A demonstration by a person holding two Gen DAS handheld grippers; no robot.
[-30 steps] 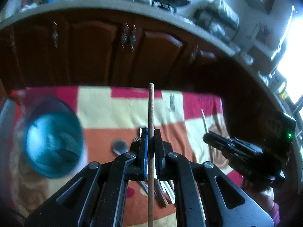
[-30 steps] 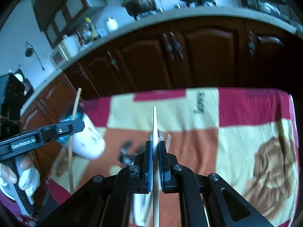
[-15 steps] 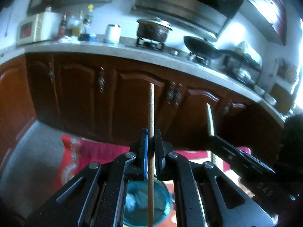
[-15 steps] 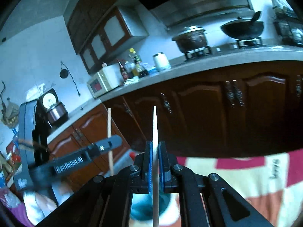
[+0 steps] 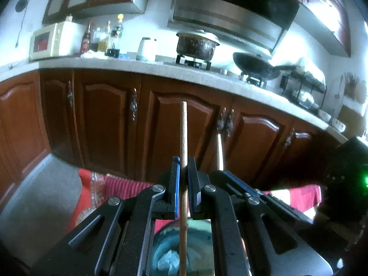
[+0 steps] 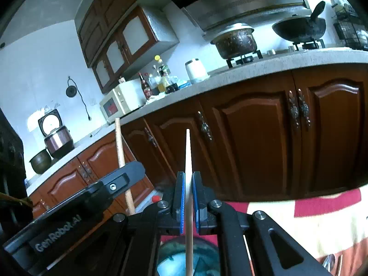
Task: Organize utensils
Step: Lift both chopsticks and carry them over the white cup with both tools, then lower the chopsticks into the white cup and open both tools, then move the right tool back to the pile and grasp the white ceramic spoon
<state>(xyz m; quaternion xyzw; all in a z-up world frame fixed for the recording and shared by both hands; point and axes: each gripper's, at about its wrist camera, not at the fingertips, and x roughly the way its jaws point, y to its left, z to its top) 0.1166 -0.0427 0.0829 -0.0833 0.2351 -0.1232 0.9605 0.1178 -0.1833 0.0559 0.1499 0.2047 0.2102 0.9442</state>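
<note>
Two chopsticks are up in the air, one in each of my tools. My left tool (image 5: 183,184) is pinched tight on a brown wooden chopstick (image 5: 183,133), which stands upright between the blue-lined pads and runs down past them over the teal cup (image 5: 165,253) below. My right tool (image 6: 188,197) is clamped the same way on a pale chopstick (image 6: 188,156) that tapers to a point at the top; its lower end also hangs above the teal cup. The two tools sit close side by side, the right one just to the right of mine in the left view, and both point toward the dark wooden cabinet doors (image 6: 253,138). The cup stands on a red, cream and orange checked cloth (image 6: 310,218). A bit of metal cutlery (image 6: 331,261) lies on that cloth at the lower right edge of the right view, too blurred to name further.
</note>
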